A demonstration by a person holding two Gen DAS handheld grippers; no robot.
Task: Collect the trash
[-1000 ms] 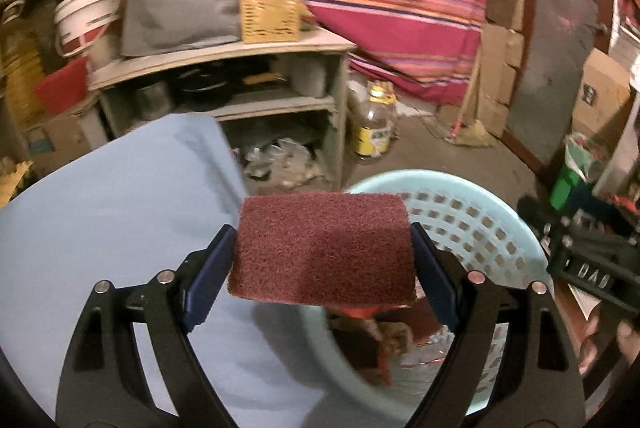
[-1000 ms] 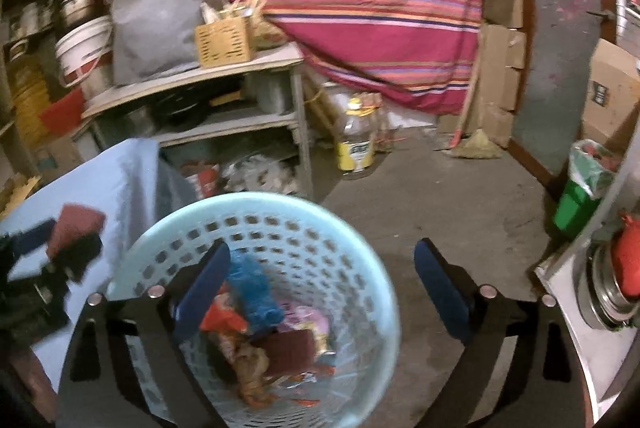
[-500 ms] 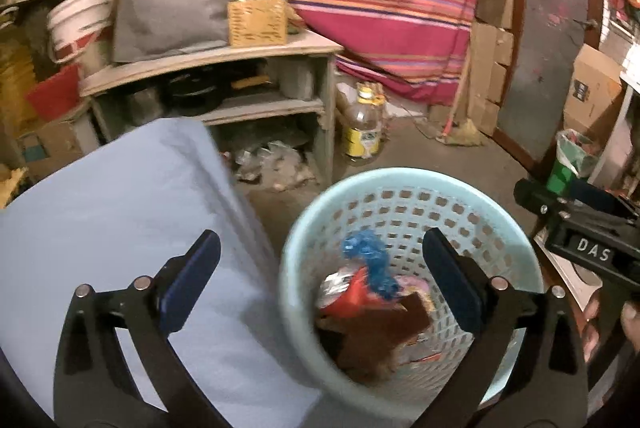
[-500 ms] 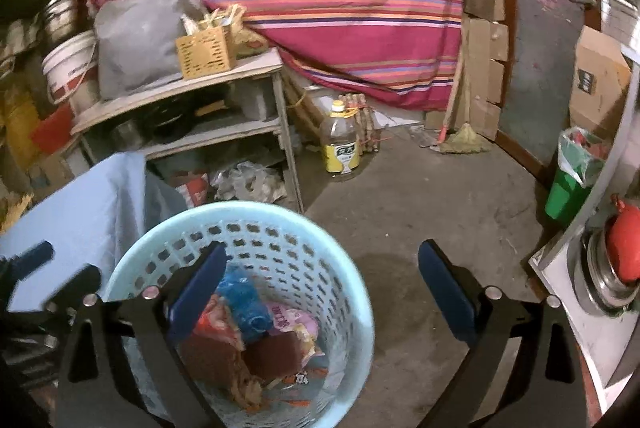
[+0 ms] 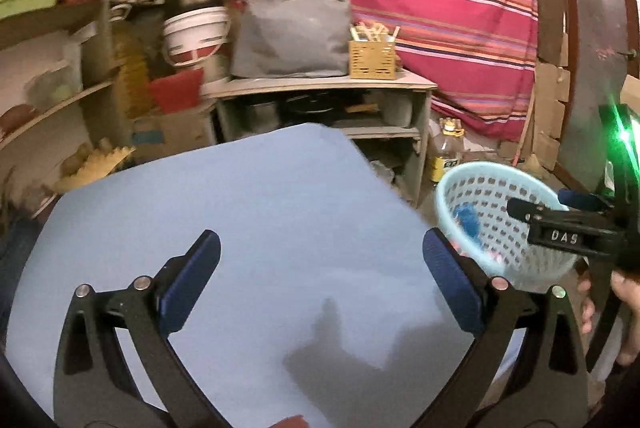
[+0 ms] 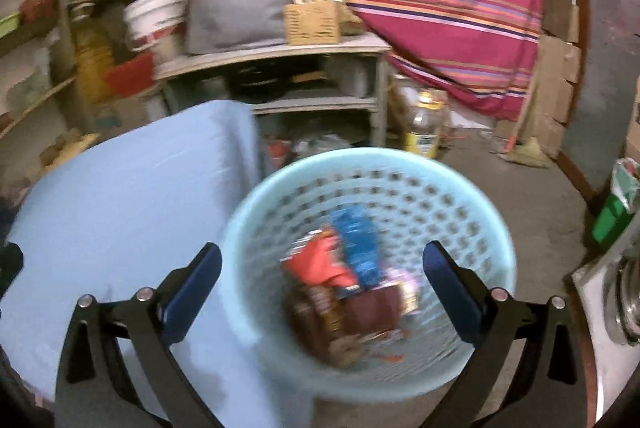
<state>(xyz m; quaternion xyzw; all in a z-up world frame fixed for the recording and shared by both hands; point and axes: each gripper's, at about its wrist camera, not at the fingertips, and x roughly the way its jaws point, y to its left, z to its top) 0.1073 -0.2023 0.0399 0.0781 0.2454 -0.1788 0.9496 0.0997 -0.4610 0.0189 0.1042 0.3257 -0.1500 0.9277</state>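
A light blue perforated basket is seen standing upright on the concrete floor, its round mouth facing up, just beside a table covered in pale blue cloth. Collected trash is heaped at its bottom: a red wrapper, a blue packet and a dark maroon pad can be made out, though motion blur hides which way their long axes lie. The left gripper is held over the bare cloth with its jaws spread wide and nothing between them; they have just been opening. The right gripper is poised above the basket's mouth, its jaws likewise opened wide just now and empty. The step in hand is judged to be the turn away from the basket after a drop. No loose trash is shown on the visible cloth, except perhaps a reddish scrap cut off at the lower edge. The next move would call for another piece to be found and straddled.
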